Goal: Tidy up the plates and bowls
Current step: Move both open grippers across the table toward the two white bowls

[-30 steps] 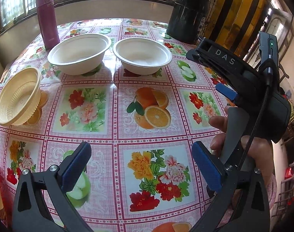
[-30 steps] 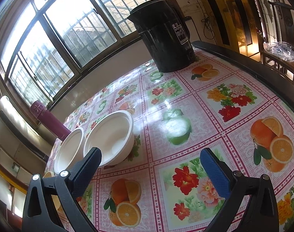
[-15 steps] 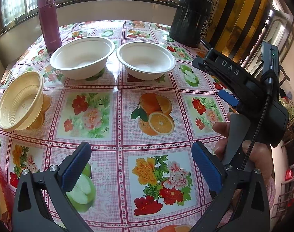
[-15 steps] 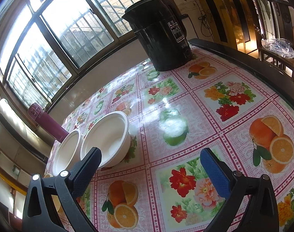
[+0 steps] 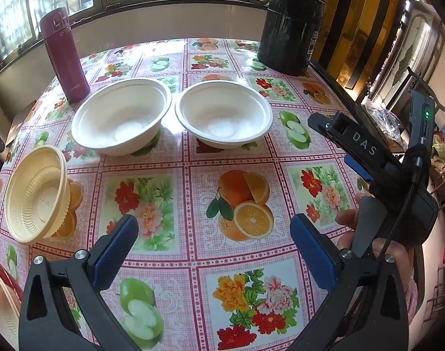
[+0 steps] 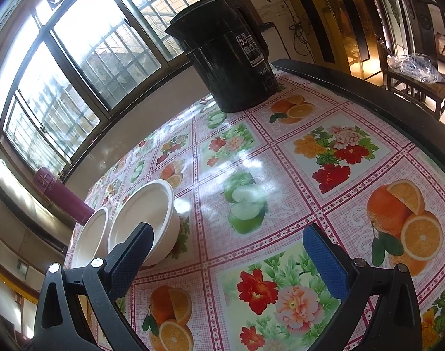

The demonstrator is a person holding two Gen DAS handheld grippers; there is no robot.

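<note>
Two white bowls stand side by side on the table: the left white bowl (image 5: pixel 120 115) and the right white bowl (image 5: pixel 224 112). A yellow ribbed bowl (image 5: pixel 36 194) stands tilted at the left. My left gripper (image 5: pixel 213 248) is open and empty, well in front of the bowls. My right gripper (image 6: pixel 229 259) is open and empty; its body shows in the left wrist view (image 5: pixel 377 172) to the right. In the right wrist view the nearer white bowl (image 6: pixel 152 213) is just beyond the left finger, the other white bowl (image 6: pixel 91 237) behind it.
A maroon flask (image 5: pixel 64 55) stands at the back left and a black kettle (image 5: pixel 291 29) at the back right. More dishes (image 5: pixel 0 304) show at the lower left edge. The table's dark rim (image 6: pixel 383 99) runs along the right, with a chair (image 6: pixel 421 67) beyond.
My left gripper has pulled back and tilted up, so the bowls sit lower in its view. My right gripper has shifted slightly toward the white bowls. Both stay open.
</note>
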